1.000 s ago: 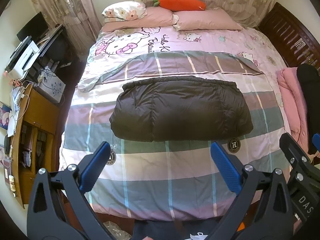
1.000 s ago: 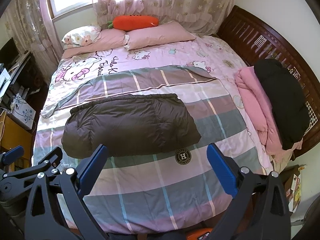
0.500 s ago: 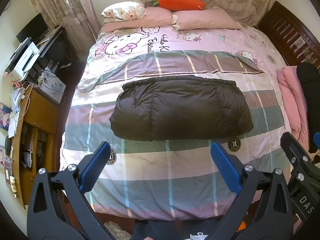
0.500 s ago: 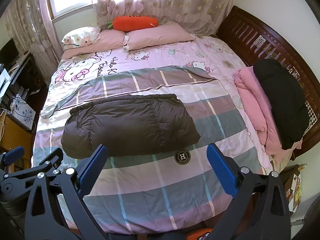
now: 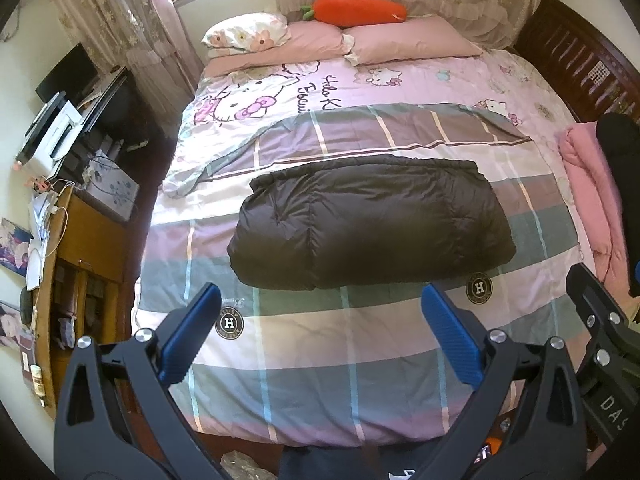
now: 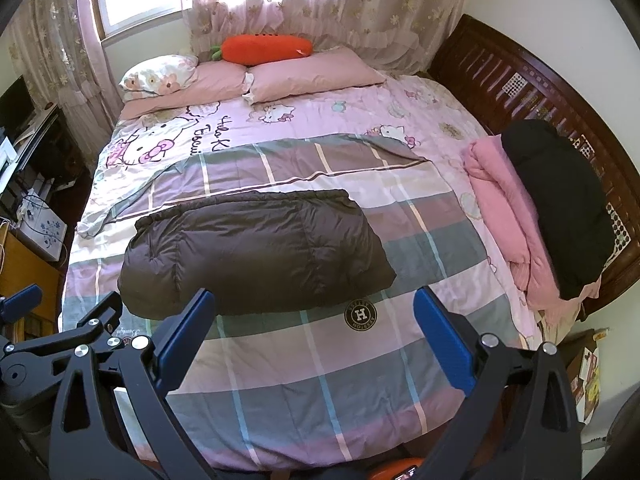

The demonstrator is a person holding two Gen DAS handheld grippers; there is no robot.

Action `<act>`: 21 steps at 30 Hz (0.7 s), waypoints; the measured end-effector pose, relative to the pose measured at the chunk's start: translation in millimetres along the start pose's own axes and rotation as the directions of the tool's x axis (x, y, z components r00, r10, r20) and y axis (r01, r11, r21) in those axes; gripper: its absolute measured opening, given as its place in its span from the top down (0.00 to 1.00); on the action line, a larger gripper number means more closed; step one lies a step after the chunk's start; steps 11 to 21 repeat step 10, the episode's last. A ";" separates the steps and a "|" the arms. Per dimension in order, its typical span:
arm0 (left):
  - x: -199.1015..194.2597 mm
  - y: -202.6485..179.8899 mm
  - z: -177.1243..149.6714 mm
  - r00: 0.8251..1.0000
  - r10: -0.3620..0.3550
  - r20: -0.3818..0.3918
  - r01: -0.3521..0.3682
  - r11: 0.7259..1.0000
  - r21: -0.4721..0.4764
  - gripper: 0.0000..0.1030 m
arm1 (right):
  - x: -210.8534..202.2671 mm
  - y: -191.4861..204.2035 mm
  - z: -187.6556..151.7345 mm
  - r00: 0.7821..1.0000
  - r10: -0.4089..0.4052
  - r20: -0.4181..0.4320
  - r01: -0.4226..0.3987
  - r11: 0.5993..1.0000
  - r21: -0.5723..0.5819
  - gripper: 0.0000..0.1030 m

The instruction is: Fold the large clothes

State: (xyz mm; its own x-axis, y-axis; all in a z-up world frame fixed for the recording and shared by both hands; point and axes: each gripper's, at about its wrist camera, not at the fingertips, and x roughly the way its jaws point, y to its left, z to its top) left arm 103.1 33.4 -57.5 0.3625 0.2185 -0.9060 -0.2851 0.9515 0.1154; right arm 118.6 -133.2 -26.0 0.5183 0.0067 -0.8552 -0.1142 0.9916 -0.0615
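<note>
A dark brown puffy down jacket (image 5: 368, 224) lies folded into a wide flat bundle across the middle of the bed; it also shows in the right wrist view (image 6: 256, 252). My left gripper (image 5: 320, 320) is open and empty, held back over the bed's foot, short of the jacket. My right gripper (image 6: 314, 320) is open and empty too, beside the left one, its fingers framing the jacket's near edge from above. Each gripper's arm shows at the edge of the other's view.
The bed has a plaid quilt (image 5: 320, 360) over a pink Hello Kitty sheet (image 6: 320, 120), pillows and a carrot cushion (image 6: 264, 46) at the head. Folded pink (image 6: 508, 216) and black (image 6: 560, 204) garments lie stacked at the right edge. A wooden desk (image 5: 72, 264) stands left.
Both views barely shift; the grippers stay open and the jacket has not moved.
</note>
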 end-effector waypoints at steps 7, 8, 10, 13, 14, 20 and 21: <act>3.3 0.3 -0.9 0.999 -0.021 -0.024 0.020 0.999 -0.028 0.02 | 1.2 -2.0 -1.2 1.000 0.007 -0.003 -0.007 1.000 0.004 0.04; 3.9 0.9 -1.3 0.999 -0.026 -0.028 0.025 0.999 -0.033 0.02 | 2.8 -2.9 -1.1 1.000 0.010 -0.004 -0.010 1.000 0.004 0.04; 4.0 0.9 -1.4 0.999 -0.026 -0.027 0.025 0.999 -0.033 0.02 | 3.9 -3.2 -1.0 1.000 0.012 -0.005 -0.012 1.000 0.005 0.04; 4.0 0.9 -1.4 0.999 -0.026 -0.027 0.025 0.999 -0.033 0.02 | 3.9 -3.2 -1.0 1.000 0.012 -0.005 -0.012 1.000 0.005 0.04; 4.0 0.9 -1.4 0.999 -0.026 -0.027 0.025 0.999 -0.033 0.02 | 3.9 -3.2 -1.0 1.000 0.012 -0.005 -0.012 1.000 0.005 0.04; 4.0 0.9 -1.4 0.999 -0.026 -0.027 0.025 0.999 -0.033 0.02 | 3.9 -3.2 -1.0 1.000 0.012 -0.005 -0.012 1.000 0.005 0.04; 4.0 0.9 -1.4 0.999 -0.026 -0.027 0.025 0.999 -0.033 0.02 | 3.9 -3.2 -1.0 1.000 0.012 -0.005 -0.012 1.000 0.005 0.04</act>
